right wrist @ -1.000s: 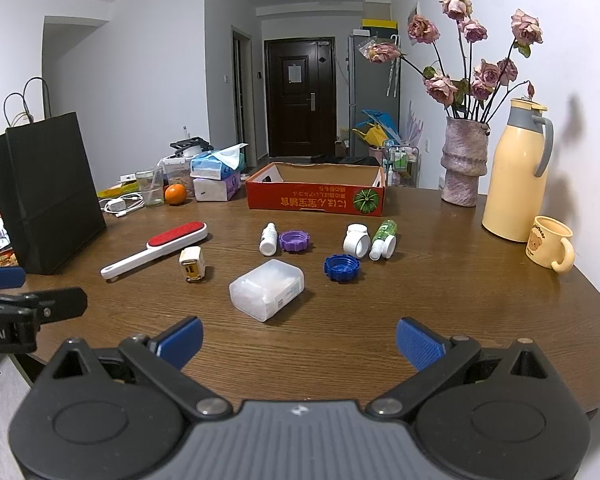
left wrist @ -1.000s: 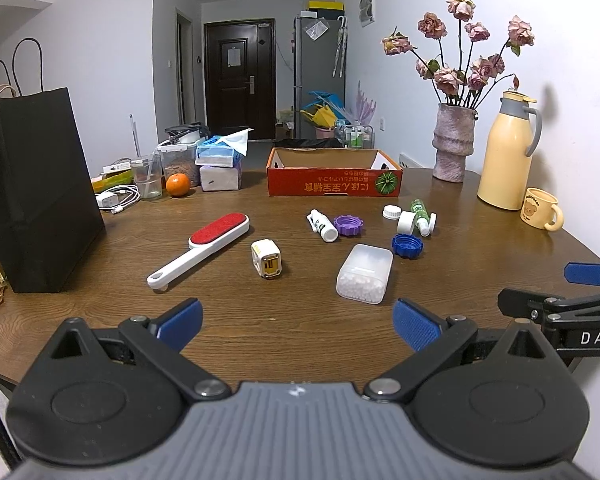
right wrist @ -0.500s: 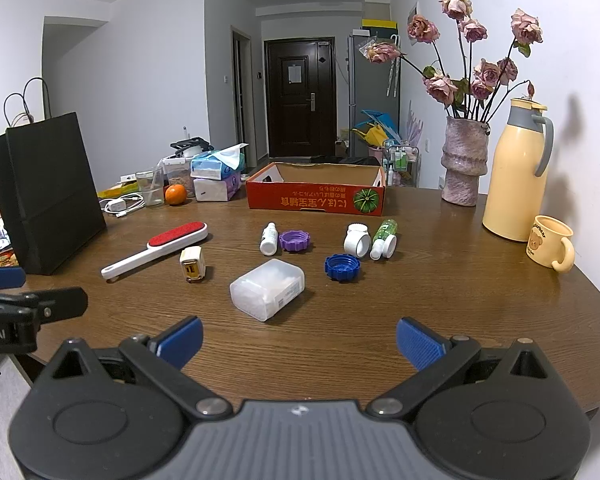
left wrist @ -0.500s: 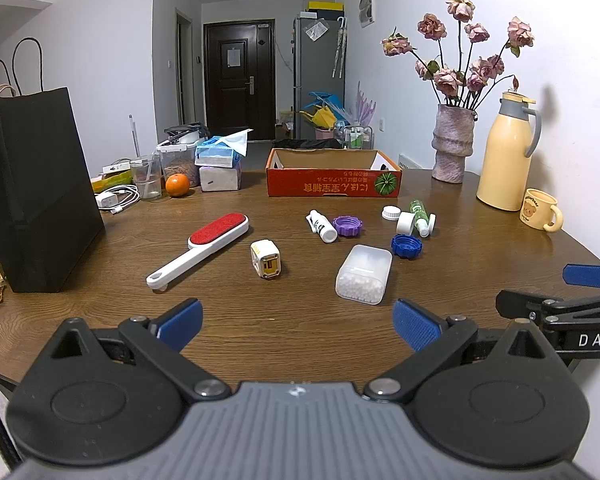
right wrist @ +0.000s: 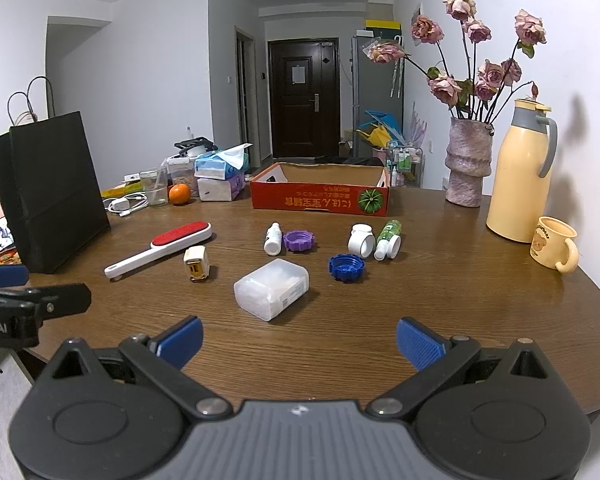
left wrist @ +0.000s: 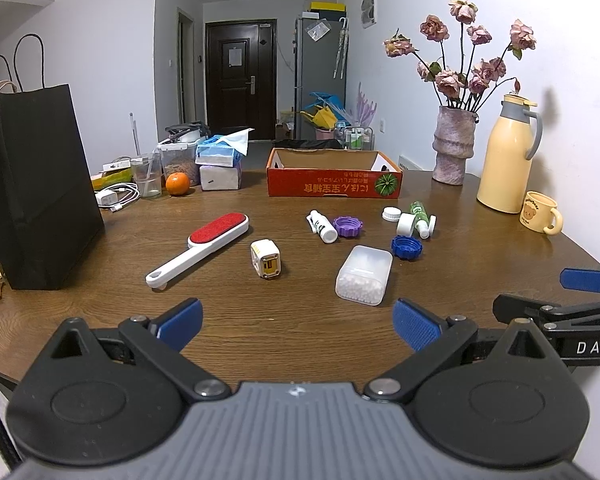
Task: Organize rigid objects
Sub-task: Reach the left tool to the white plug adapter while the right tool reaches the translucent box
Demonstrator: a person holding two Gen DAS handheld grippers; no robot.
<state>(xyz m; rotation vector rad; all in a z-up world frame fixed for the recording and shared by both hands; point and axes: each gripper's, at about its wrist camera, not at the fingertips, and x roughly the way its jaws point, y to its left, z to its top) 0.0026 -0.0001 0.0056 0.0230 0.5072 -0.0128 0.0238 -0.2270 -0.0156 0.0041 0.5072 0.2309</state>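
Here both grippers hover over the near edge of the table (left wrist: 260, 328), the left gripper (left wrist: 298, 322) and the right gripper (right wrist: 300, 338) each spread wide and holding nothing. Out on the wood lie a lint brush (left wrist: 204, 246), a charger (left wrist: 265, 264), a clear box (left wrist: 364, 274), small bottles and loose caps, well short of the red cardboard box (left wrist: 334, 178) at the back.
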